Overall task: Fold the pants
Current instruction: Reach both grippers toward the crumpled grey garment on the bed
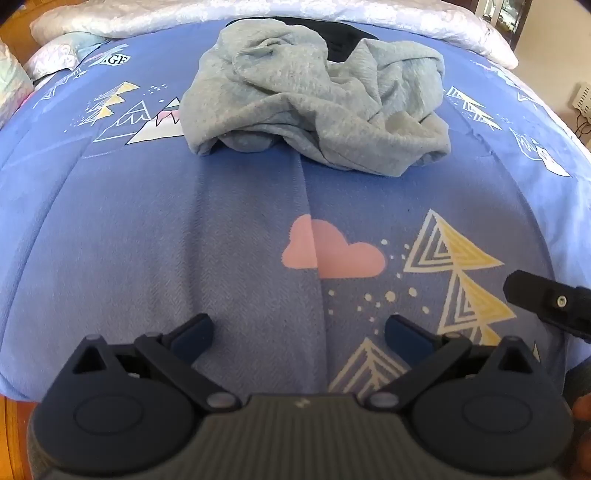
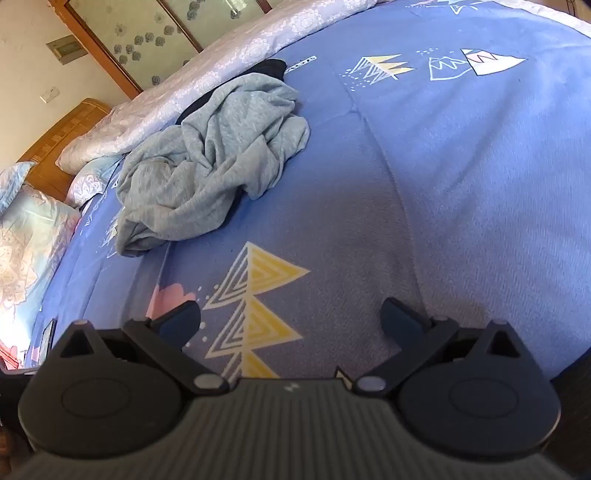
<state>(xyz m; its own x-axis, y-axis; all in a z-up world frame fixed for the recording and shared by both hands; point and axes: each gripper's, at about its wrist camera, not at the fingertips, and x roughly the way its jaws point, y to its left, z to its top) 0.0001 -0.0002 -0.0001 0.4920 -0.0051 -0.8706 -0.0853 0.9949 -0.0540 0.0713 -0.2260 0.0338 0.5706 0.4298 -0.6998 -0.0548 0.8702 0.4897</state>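
Light grey pants [image 1: 314, 107] lie crumpled in a heap on the blue patterned bedspread [image 1: 147, 240], far ahead of both grippers. They also show in the right wrist view [image 2: 210, 162], to the upper left. My left gripper [image 1: 299, 328] is open and empty, low over the bedspread near the front edge. My right gripper [image 2: 291, 317] is open and empty, also over the bedspread. One right gripper finger shows at the right edge of the left wrist view [image 1: 546, 299].
A dark garment [image 1: 340, 37] lies behind the pants. A pale floral quilt [image 1: 184, 14] runs along the far side of the bed. Pillows [image 2: 29, 236] and a wooden headboard [image 2: 62, 136] lie at the left. A wall and cabinet stand beyond.
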